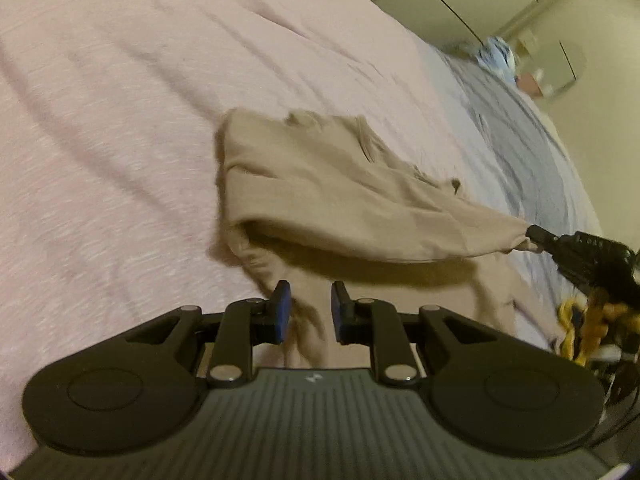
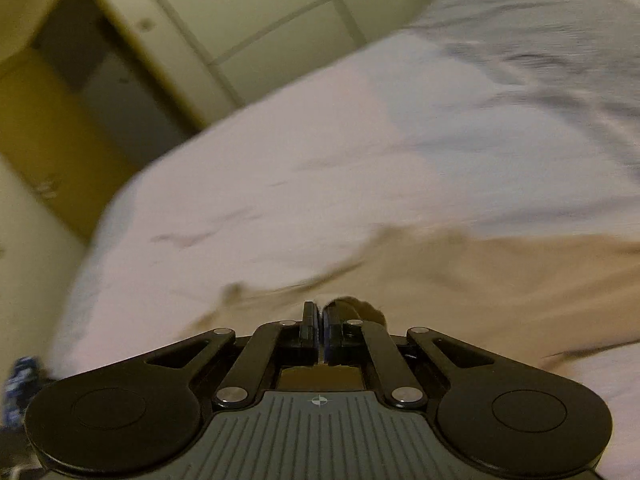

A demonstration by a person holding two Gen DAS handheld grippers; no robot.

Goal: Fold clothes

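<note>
A beige garment (image 1: 320, 184) lies partly folded on the pink bed sheet (image 1: 120, 100). My left gripper (image 1: 308, 300) is open just above the garment's near edge, with cloth between the blue pads but not clamped. My right gripper shows in the left wrist view (image 1: 532, 234) at the right, shut on a corner of the garment and holding that flap lifted and stretched. In the right wrist view the right gripper (image 2: 320, 320) is shut, with the beige garment (image 2: 480, 280) spread to its right; the view is blurred.
The bed sheet (image 2: 320, 160) turns grey-blue toward the far side (image 1: 520, 140). A cream wardrobe (image 2: 260, 20) stands past the bed. A blue-white cloth bundle (image 1: 498, 56) sits at the far end. A yellow cord (image 1: 580, 320) hangs by the right gripper.
</note>
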